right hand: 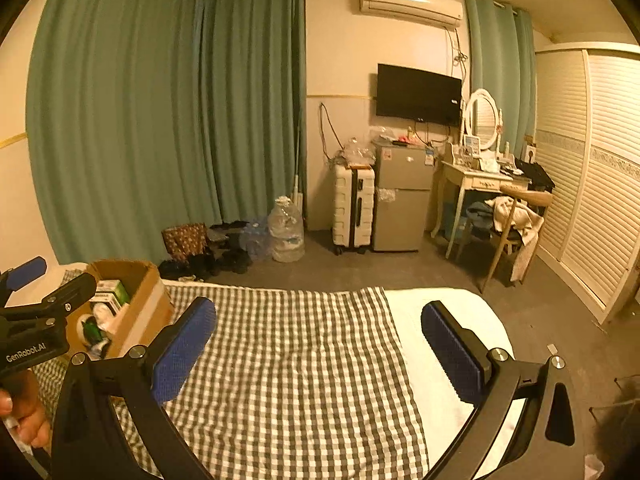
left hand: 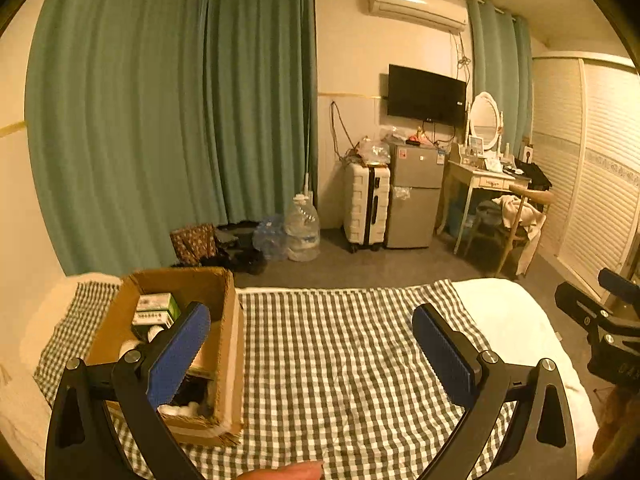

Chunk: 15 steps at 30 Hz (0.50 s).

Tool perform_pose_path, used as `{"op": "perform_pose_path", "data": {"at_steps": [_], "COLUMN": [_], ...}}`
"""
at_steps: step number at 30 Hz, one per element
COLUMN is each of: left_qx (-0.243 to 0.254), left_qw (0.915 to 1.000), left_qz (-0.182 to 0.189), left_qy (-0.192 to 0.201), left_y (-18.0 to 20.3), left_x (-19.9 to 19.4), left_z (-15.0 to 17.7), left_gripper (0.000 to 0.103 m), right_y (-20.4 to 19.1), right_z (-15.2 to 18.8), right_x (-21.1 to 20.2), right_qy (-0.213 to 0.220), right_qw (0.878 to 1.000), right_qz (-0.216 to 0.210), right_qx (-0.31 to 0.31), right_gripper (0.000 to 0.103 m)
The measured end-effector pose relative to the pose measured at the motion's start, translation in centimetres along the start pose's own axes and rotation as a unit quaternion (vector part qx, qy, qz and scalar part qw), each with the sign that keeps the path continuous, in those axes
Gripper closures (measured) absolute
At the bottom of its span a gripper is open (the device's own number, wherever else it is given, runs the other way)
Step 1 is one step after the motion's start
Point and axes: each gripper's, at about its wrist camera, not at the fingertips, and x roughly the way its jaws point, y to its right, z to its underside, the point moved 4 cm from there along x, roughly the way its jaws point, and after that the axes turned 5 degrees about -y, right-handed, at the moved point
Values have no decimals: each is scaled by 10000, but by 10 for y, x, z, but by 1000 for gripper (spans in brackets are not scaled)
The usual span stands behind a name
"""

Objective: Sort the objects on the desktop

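Cardboard box point(left hand: 180, 344) sits at 10 o'clock on the checked cloth point(left hand: 340, 360), partly behind one blue pad. Left gripper point(left hand: 312, 344) and right gripper point(right hand: 320, 340): jaws spread wide, holding nothing.

One cardboard box point(left hand: 224, 344), one checked cloth point(left hand: 340, 360), two grippers.

Checked cloth point(left hand: 340, 360) bare, open passage; cardboard box point(left hand: 224, 320) blocks left edge, walls upright.

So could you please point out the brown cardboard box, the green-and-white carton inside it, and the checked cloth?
Brown cardboard box point(left hand: 230, 344): left wrist view, right outer wall.
Green-and-white carton point(left hand: 154, 303): left wrist view, front face.
Checked cloth point(right hand: 296, 360): right wrist view, bare middle.
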Motion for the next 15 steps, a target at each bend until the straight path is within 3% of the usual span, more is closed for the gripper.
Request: {"op": "perform_pose_path", "data": {"at_steps": [15], "left_qx": [156], "left_qw": [9995], "left_qz": [-222], "left_qy": [-168], "left_y": [12], "left_x": [16], "left_z": [18], "left_gripper": [0], "right_y": [10], "right_z": [25], "right_x": [28], "right_qy": [-201], "right_qw": [9996], "right_qz": [-156], "right_qx": [121], "right_gripper": [0]}}
